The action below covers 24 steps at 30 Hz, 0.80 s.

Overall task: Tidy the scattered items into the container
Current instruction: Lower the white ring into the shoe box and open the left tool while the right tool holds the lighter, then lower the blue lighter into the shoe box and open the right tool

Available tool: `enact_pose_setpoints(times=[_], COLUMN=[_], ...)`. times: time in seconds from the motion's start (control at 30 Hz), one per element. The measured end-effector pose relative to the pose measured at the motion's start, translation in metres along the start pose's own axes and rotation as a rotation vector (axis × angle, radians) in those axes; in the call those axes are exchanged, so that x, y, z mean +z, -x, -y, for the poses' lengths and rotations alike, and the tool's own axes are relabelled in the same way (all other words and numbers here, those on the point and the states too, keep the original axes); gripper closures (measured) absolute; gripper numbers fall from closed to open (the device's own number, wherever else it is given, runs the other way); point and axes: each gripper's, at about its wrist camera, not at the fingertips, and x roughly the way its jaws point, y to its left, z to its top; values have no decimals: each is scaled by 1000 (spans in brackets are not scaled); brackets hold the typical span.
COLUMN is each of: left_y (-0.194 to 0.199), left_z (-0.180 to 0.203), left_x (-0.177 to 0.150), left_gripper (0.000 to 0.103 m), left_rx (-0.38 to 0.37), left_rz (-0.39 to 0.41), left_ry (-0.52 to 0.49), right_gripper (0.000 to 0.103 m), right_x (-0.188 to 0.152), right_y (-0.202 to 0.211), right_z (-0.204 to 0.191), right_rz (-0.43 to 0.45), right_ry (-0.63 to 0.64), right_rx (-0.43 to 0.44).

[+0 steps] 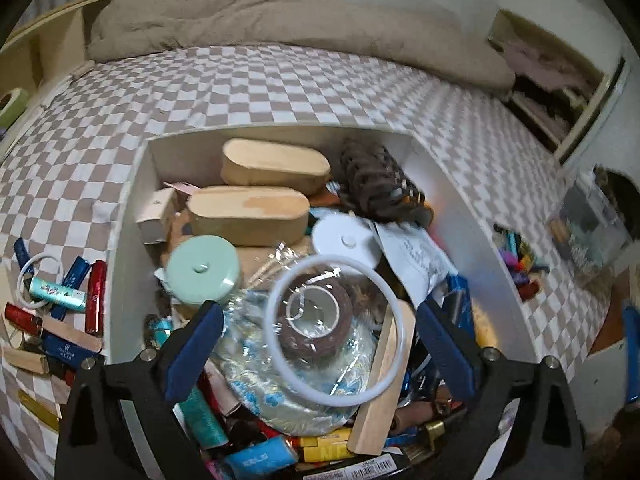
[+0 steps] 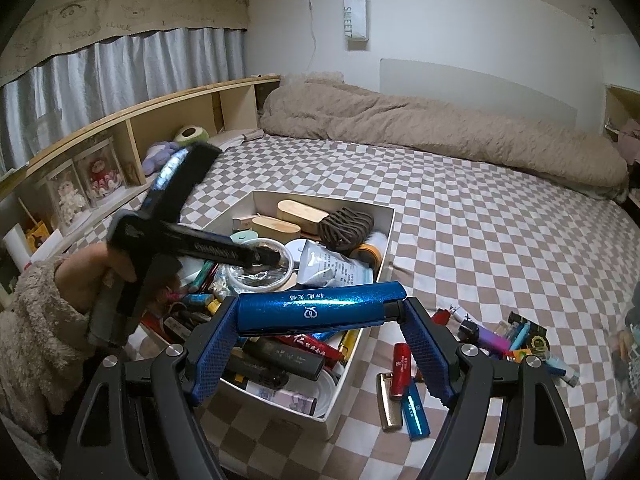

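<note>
while right tool grips blue case, left tool gapes over box.

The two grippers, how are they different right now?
The right gripper is shut on a shiny blue stick, held crosswise; the left gripper is open, holding nothing. The right gripper sits at the white box's near edge; the left gripper hovers over a white ring inside. Both have blue fingers.

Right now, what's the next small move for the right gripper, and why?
Probably carry it a little forward over the white box and open there. The right gripper is shut on the blue lighter, held crosswise at the box's near edge, and the left gripper stands open over the clutter inside.
</note>
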Motion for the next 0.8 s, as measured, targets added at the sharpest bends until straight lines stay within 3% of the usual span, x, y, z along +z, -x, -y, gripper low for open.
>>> enact_pose_setpoints(times=[0.4,0.53,0.8], left_y=[68,80,94], left_z=[-30,-37,-53], left_x=[8,5,-6], left_gripper=[5,5,5], left_rx=[-17,17,-11], left_rz=[221,262,312], left_ry=[110,89,106], right_gripper=[22,22,22], right_x=[5,11,29], right_y=[-23,-30,-70], right_z=[-16,-23,-29], right_rz=[-57,-79,-182], right_ry=[31,60,107], right_rx=[16,21,38])
